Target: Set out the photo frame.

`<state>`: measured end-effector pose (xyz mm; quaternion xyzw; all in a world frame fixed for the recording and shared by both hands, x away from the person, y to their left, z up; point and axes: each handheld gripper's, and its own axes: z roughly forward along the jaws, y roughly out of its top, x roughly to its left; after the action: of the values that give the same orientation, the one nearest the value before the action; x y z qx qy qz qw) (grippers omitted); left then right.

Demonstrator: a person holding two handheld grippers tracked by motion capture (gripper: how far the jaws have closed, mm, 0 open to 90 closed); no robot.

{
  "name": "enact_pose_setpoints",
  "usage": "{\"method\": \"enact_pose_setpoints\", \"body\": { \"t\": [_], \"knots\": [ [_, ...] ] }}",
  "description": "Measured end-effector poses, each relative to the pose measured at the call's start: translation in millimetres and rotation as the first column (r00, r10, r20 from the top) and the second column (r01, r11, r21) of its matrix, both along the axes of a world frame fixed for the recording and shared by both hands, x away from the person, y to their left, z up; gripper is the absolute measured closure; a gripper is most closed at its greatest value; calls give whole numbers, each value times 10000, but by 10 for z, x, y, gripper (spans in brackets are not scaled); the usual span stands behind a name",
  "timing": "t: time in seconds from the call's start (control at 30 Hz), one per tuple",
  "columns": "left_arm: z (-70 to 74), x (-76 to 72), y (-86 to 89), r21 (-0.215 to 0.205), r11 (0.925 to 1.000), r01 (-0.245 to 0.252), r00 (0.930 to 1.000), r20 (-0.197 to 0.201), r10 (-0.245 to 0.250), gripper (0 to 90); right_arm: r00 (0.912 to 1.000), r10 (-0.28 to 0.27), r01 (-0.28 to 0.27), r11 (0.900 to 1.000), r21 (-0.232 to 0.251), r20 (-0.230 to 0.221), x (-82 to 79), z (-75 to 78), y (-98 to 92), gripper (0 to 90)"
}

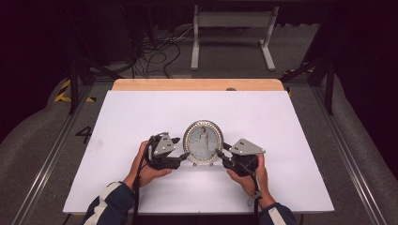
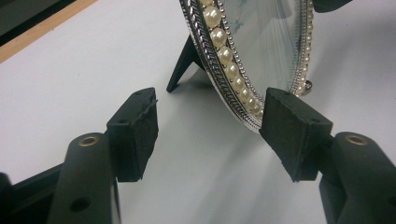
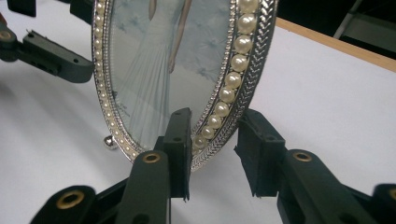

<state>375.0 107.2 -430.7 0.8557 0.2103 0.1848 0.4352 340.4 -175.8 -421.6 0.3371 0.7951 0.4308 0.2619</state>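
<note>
High view: oval frame (image 1: 203, 142) upright mid-table (image 1: 141, 112), silver rim, portrait inside; left gripper (image 1: 180, 147) and right gripper (image 1: 220, 153) flanking it at either edge; white matte tabletop with a wooden far edge.
Left gripper view: jaws spread, released; one pad (image 2: 294, 130) just beside the beaded rim, other pad well clear; black easel leg (image 2: 183, 63) behind.
Right gripper view: jaws straddling the lower rim, pearls and braided metal between; pads near, contact unclear; ball foot (image 3: 110, 142) on the table.
</note>
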Motion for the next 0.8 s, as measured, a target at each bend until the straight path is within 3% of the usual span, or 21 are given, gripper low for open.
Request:
{"method": "enact_pose_setpoints", "body": {
  "t": [0.1,0.27,0.47,0.8],
  "knots": [
    [2,-6,2,44,10000,21,10000,-2,-21,335,9999,147,-146,9993,-337,48,5,16,12,632],
    [17,-41,-10,162,9998,-87,9999,100,85,279,9996,298,-297,9984,-477,14,6,26,6,605],
    [42,-84,-9,322,9992,-224,9995,250,216,227,9984,560,-550,9936,-983,77,-23,44,38,512],
    [51,-138,56,496,9986,-185,9994,298,171,174,9986,521,-526,9934,-1023,-70,-4,46,28,349]
  ]
}}
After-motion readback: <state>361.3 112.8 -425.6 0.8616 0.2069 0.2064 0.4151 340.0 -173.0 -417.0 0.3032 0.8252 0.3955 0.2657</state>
